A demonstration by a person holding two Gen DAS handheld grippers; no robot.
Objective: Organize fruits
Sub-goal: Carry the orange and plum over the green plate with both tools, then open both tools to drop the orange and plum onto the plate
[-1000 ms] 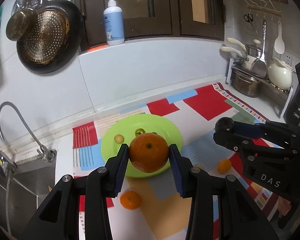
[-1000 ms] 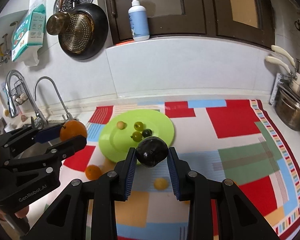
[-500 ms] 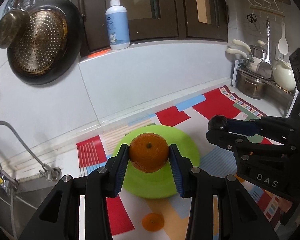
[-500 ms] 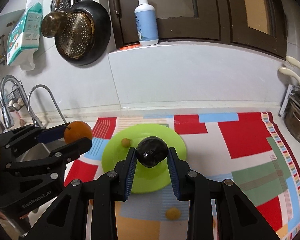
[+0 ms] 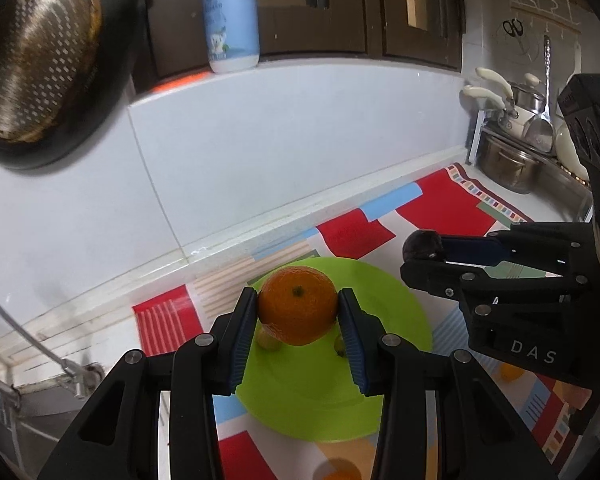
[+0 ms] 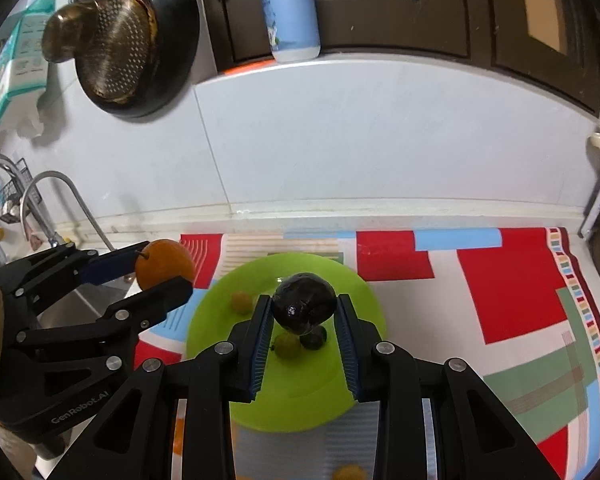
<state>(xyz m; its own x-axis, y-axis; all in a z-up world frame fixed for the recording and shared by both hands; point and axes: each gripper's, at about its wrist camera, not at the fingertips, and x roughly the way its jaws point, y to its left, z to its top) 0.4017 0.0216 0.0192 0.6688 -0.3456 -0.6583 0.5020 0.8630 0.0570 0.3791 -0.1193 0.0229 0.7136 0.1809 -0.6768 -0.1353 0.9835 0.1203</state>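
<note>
My left gripper (image 5: 298, 320) is shut on an orange (image 5: 297, 305) and holds it above the near-left part of a green plate (image 5: 320, 392). It also shows in the right wrist view (image 6: 162, 270) with the orange (image 6: 165, 263), left of the plate (image 6: 300, 392). My right gripper (image 6: 303, 320) is shut on a dark round fruit (image 6: 304, 307) above the plate; the same gripper (image 5: 424, 258) holds the fruit (image 5: 422, 244) in the left wrist view. Small yellow-green fruits (image 6: 286, 345) and a dark one (image 6: 315, 338) lie on the plate.
A patchwork mat (image 6: 512, 300) covers the counter. Loose small oranges lie on it near the plate (image 5: 510, 372) (image 6: 350, 472). A sink with tap (image 6: 60, 196) is at the left. Pots on a rack (image 5: 512, 160) stand at the right. A soap bottle (image 6: 290, 8) and a hanging pan (image 6: 132, 36) are on the wall.
Both grippers have moved forward toward the wall with their fruits, from before the plate's near edge to over the plate. The plate now lies closer beneath them.
</note>
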